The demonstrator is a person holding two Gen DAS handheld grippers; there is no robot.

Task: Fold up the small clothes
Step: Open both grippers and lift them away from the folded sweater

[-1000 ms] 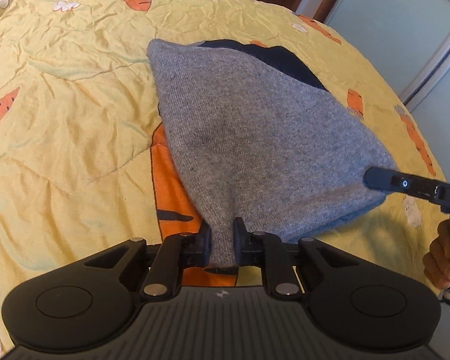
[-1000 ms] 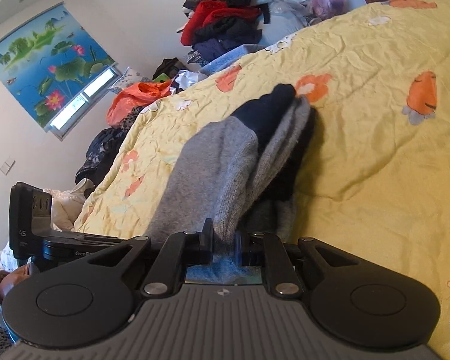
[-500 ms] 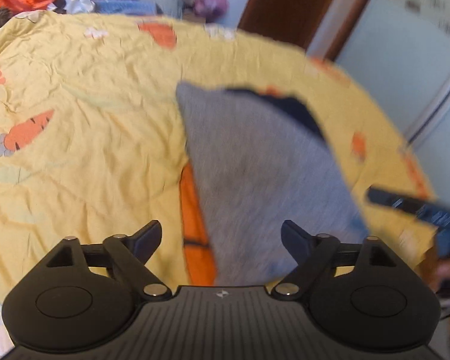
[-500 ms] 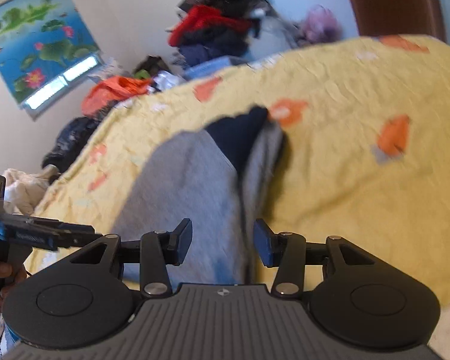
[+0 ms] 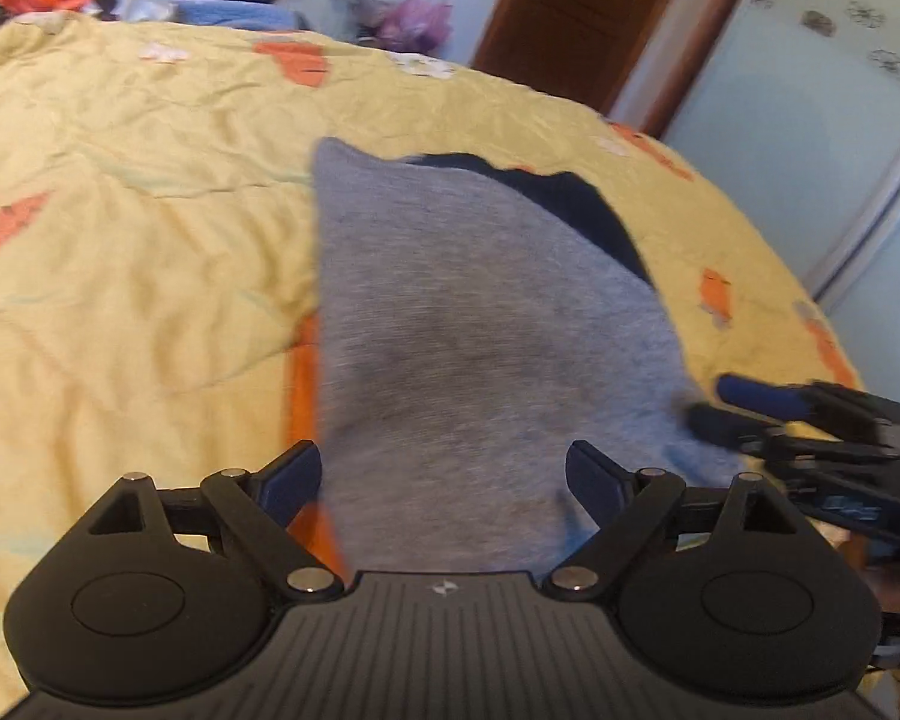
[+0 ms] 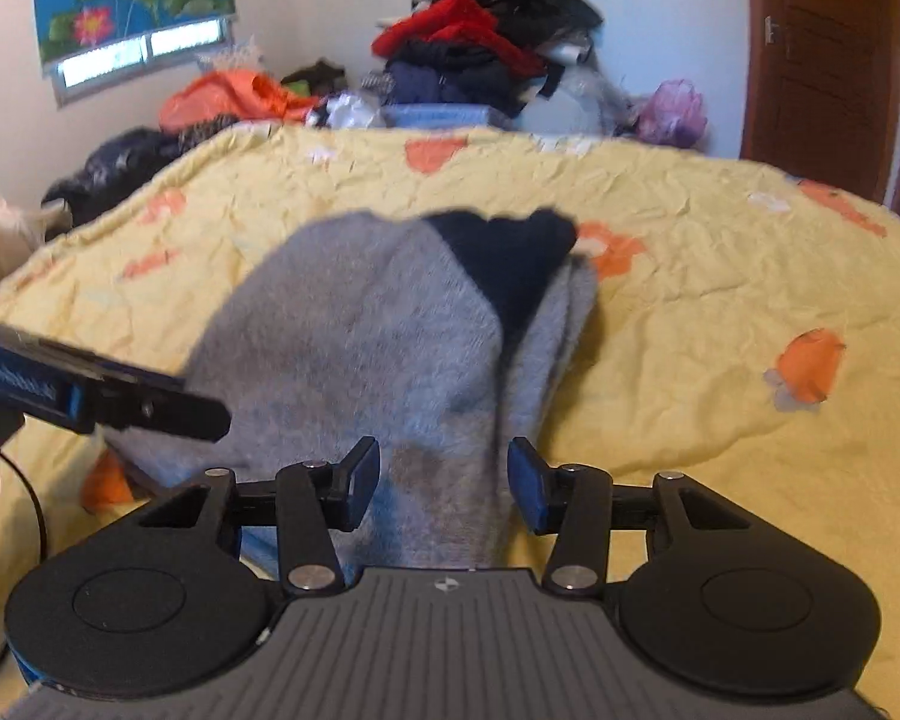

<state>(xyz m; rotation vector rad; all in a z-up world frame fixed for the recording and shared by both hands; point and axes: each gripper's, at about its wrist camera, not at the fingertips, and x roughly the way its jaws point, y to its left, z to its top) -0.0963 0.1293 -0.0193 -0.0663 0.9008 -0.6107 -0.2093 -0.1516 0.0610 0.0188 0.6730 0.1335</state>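
A: From the left wrist camera we see our left gripper point(image 5: 444, 480) with its jaws spread wide. They have just been opening, and the grey garment point(image 5: 474, 324) lies between them, loose, with neither pad pressing on it.

B: Agreed. The garment lies flat on the yellow bedspread point(image 5: 138, 228), which is printed with orange carrots. A dark navy part point(image 5: 576, 204) shows at its far right edge.

A: At the right of that view our right gripper point(image 5: 714, 405) reaches in at the garment's near right corner. It is blurred, so from here we cannot tell how far apart its fingers are.

B: Then we go to the right wrist camera. There the right gripper point(image 6: 444, 480) has its jaws about half apart. They too have just been opening; the grey cloth point(image 6: 378, 324) runs between them, and we see gaps on both sides, so nothing is gripped.

A: In that view the garment is folded over, with the navy part point(image 6: 510, 252) at the far end and a thick doubled edge along its right side.

B: Our left gripper point(image 6: 150, 402) comes in from the left, over the garment's near left corner. Beyond the bed a heap of clothes point(image 6: 480, 54) stands against the wall, beside a brown door point(image 6: 822, 54).
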